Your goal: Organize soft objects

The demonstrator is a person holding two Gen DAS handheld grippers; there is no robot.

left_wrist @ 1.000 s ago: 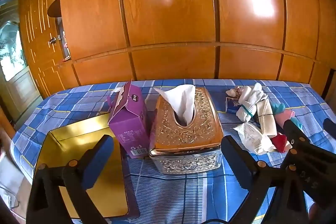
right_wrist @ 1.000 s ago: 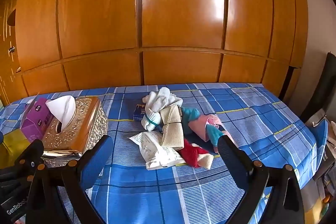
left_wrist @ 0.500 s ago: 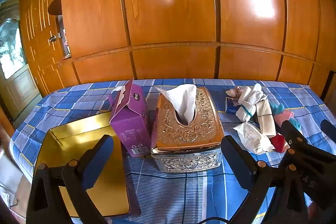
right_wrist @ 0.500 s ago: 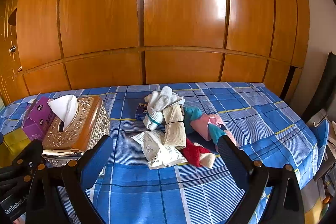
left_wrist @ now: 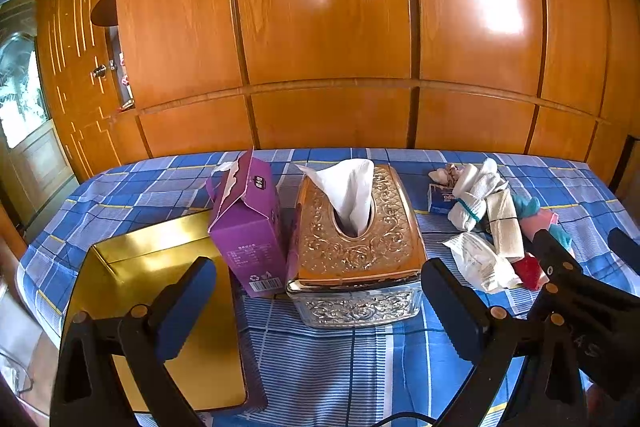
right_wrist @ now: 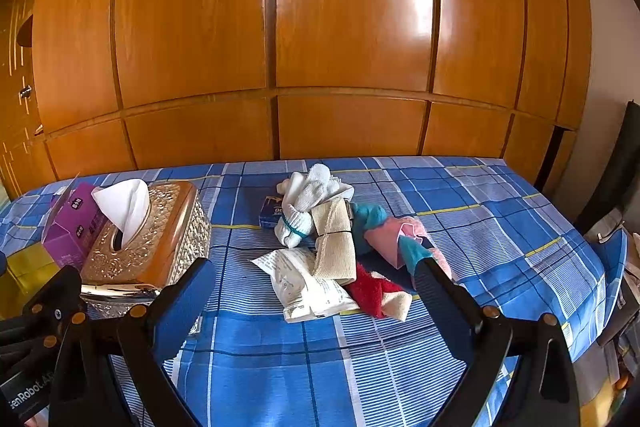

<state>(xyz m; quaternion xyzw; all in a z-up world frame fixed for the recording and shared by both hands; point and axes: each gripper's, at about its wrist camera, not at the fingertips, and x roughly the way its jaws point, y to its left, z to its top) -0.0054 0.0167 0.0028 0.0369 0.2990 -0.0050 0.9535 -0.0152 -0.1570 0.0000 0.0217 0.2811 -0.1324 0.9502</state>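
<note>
A pile of soft things lies on the blue checked cloth (right_wrist: 500,227): a white sock bundle (right_wrist: 308,203), a beige bandage roll (right_wrist: 334,247), a white plastic packet (right_wrist: 304,283), a red cloth (right_wrist: 370,293), and pink and teal cloth (right_wrist: 392,237). The pile also shows in the left wrist view (left_wrist: 492,227) at the right. My right gripper (right_wrist: 312,291) is open and empty, just short of the pile. My left gripper (left_wrist: 320,291) is open and empty in front of the gold tissue box (left_wrist: 356,239).
A purple carton (left_wrist: 248,223) leans beside the tissue box. A gold open box (left_wrist: 160,291) lies at the left. A small blue pack (right_wrist: 270,213) sits behind the socks. A wooden wardrobe (right_wrist: 280,47) stands behind. The table edge drops off at the right (right_wrist: 600,267).
Both grippers have drifted slightly forward and right; the pile sits a little closer in the right wrist view. Nothing has been taken hold of.
</note>
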